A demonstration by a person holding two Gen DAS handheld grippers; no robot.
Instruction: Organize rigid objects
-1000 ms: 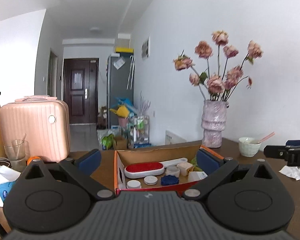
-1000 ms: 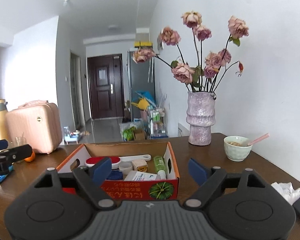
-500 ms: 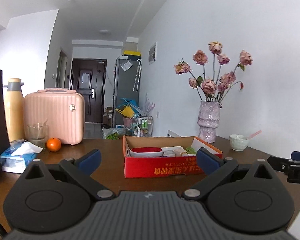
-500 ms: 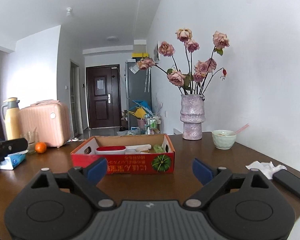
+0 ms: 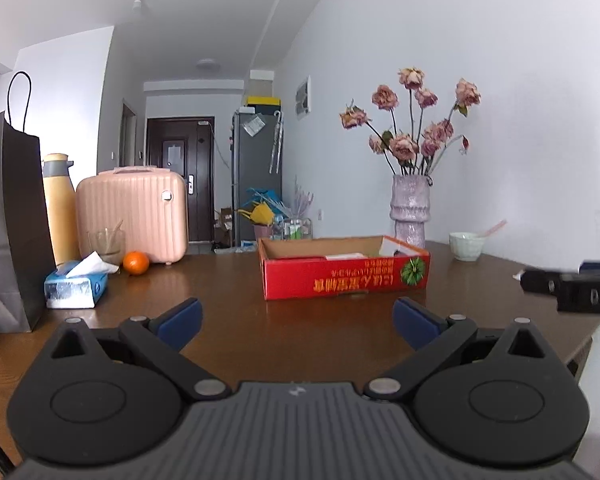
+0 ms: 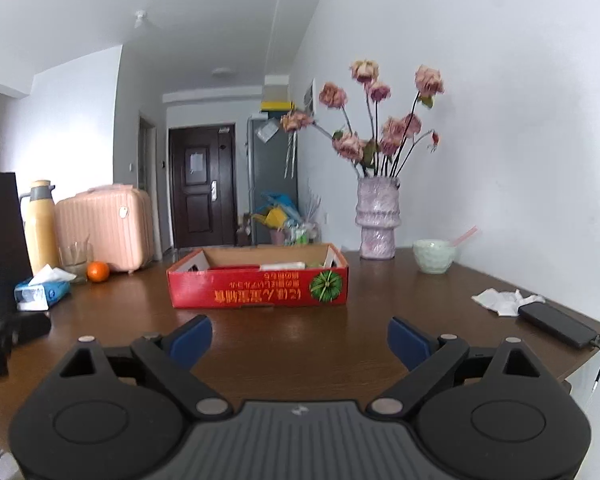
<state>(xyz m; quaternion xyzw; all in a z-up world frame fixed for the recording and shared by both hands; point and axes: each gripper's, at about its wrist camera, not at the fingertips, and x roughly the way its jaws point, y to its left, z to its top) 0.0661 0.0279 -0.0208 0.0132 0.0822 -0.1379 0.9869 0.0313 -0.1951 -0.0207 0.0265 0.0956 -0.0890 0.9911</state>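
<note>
A red cardboard box [image 5: 346, 278] stands in the middle of the brown table [image 5: 240, 312]; it also shows in the right wrist view [image 6: 258, 286]. Only the tops of the items inside show over its rim. My left gripper [image 5: 298, 320] is open and empty, low over the table, well back from the box. My right gripper [image 6: 300, 338] is open and empty, also back from the box. The right gripper's body shows at the right edge of the left wrist view [image 5: 572, 290]; the left gripper's body shows at the left edge of the right wrist view [image 6: 8, 334].
A pink case [image 5: 134, 214], yellow flask [image 5: 58, 208], glass [image 5: 106, 246], orange [image 5: 136, 263], tissue pack [image 5: 76, 286] and dark paper bag [image 5: 8, 232] stand at the left. A flower vase [image 6: 378, 224], bowl [image 6: 434, 255], crumpled paper [image 6: 500, 300] and black power bank [image 6: 556, 324] are at the right.
Both grippers have pulled back and down from above the box. The box has shrunk in view and its contents have dropped behind the rim. Both stay open.
</note>
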